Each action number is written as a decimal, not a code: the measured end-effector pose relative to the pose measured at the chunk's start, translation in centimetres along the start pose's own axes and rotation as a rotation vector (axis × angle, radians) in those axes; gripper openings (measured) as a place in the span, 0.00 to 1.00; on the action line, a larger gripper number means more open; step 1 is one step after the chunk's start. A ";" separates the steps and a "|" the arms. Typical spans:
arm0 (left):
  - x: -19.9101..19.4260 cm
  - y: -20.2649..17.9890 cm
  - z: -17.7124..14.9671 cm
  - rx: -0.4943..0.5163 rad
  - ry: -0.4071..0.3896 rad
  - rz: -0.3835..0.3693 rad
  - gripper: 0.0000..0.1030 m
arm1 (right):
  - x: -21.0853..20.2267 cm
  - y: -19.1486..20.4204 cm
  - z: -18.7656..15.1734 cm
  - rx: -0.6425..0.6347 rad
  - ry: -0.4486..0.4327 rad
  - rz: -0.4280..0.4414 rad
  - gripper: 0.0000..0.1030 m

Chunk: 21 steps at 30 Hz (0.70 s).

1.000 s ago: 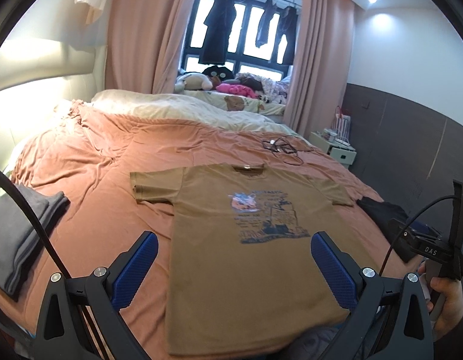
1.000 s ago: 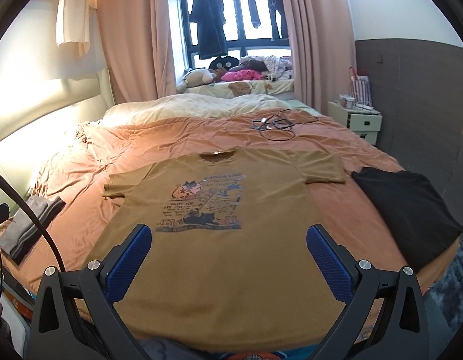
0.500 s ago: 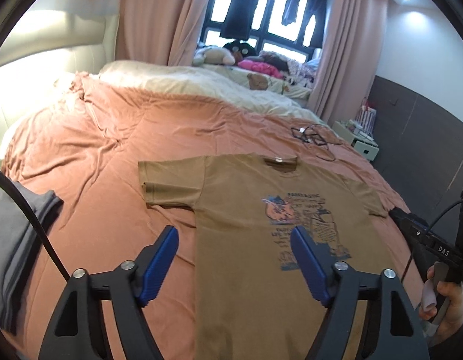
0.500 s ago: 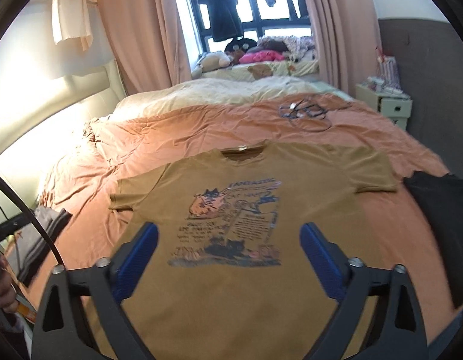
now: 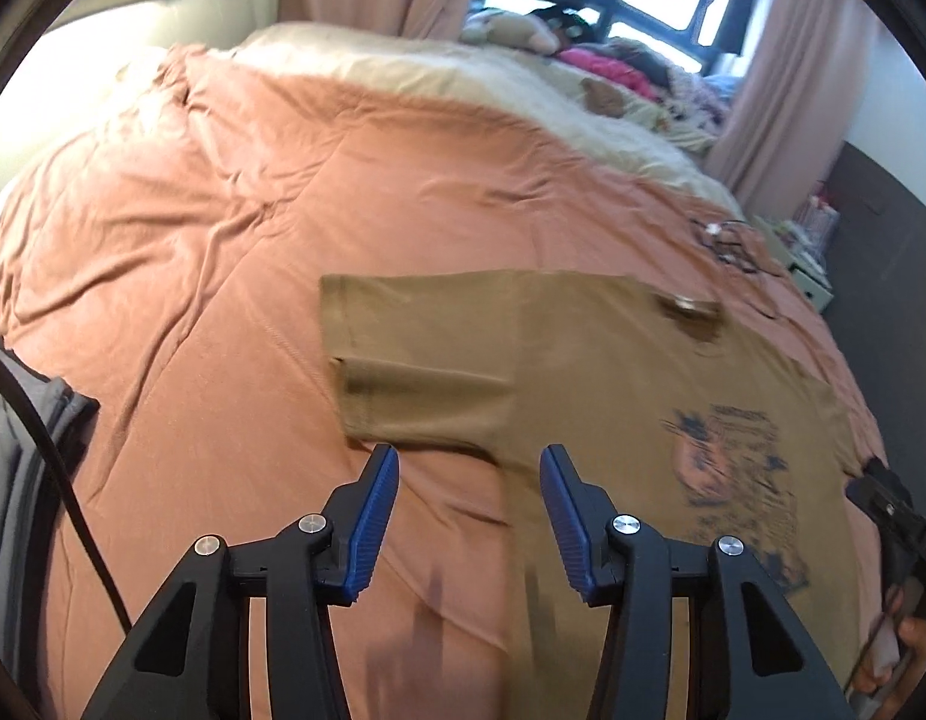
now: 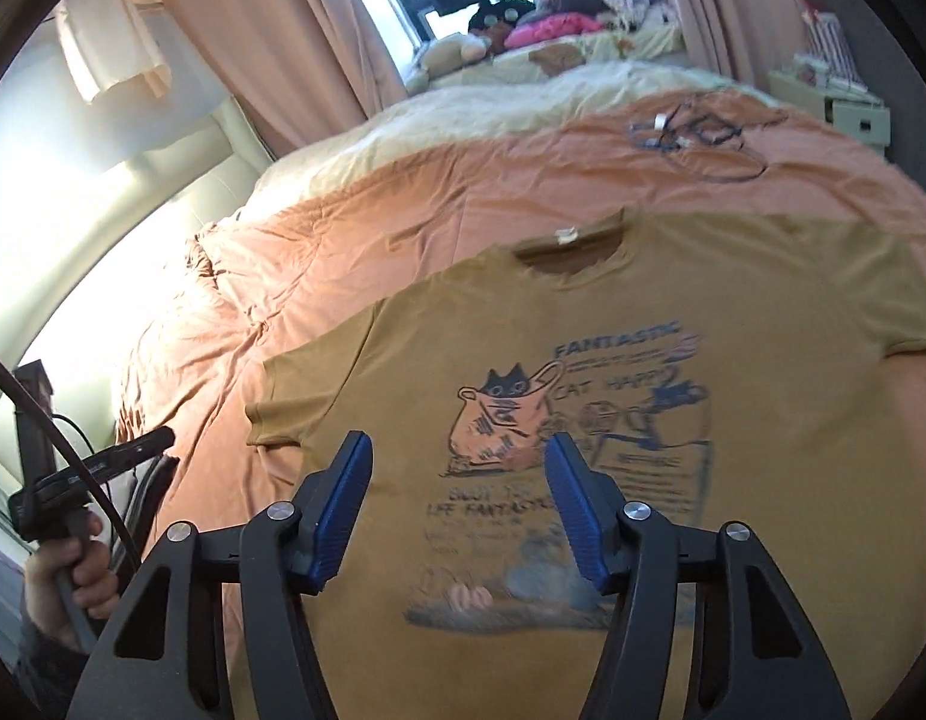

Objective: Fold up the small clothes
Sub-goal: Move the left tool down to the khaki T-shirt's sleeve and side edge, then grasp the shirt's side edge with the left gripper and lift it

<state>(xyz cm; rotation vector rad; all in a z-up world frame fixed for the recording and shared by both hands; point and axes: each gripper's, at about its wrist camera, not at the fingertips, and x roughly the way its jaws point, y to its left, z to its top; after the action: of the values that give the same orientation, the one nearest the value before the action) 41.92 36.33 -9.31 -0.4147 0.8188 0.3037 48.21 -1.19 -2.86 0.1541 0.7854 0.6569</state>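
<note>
While we hold both grippers parted over the bed, the brown T-shirt (image 6: 673, 312) lies flat, print side up, on the salmon duvet (image 5: 235, 228).

Our left gripper (image 5: 469, 480) hangs with its blue pads apart and gripping nothing, just beside the shirt's left sleeve (image 5: 421, 354); our right gripper (image 6: 457, 474) is likewise spread, above the cat print (image 6: 583, 414). We see wrinkles across the duvet, a cream blanket (image 5: 475, 78) along its far side, and a tangled cable (image 6: 697, 132) lying beyond the collar. Folded grey cloth (image 5: 19, 468) sits at the bed's left edge. Pink curtains (image 6: 271, 30) frame a window with dark garments hanging, soft toys (image 6: 523, 24) on the sill bed, and a small nightstand (image 6: 847, 102) by the grey wall.
</note>
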 end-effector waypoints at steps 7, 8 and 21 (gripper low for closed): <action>6.0 3.7 2.5 -0.130 0.047 0.014 0.50 | 5.4 -0.6 1.8 0.015 0.070 0.045 0.47; 7.0 4.2 2.8 -0.152 0.062 0.004 0.50 | 6.2 -0.9 2.0 0.018 0.079 0.050 0.45; 14.4 8.1 4.4 -0.264 0.157 0.027 0.44 | 10.6 -2.9 3.1 0.087 0.138 0.088 0.41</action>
<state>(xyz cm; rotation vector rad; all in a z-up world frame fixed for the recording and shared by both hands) 50.73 46.96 -19.44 -0.6812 0.9422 0.4101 57.32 3.26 -8.18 0.2255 0.9453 0.7226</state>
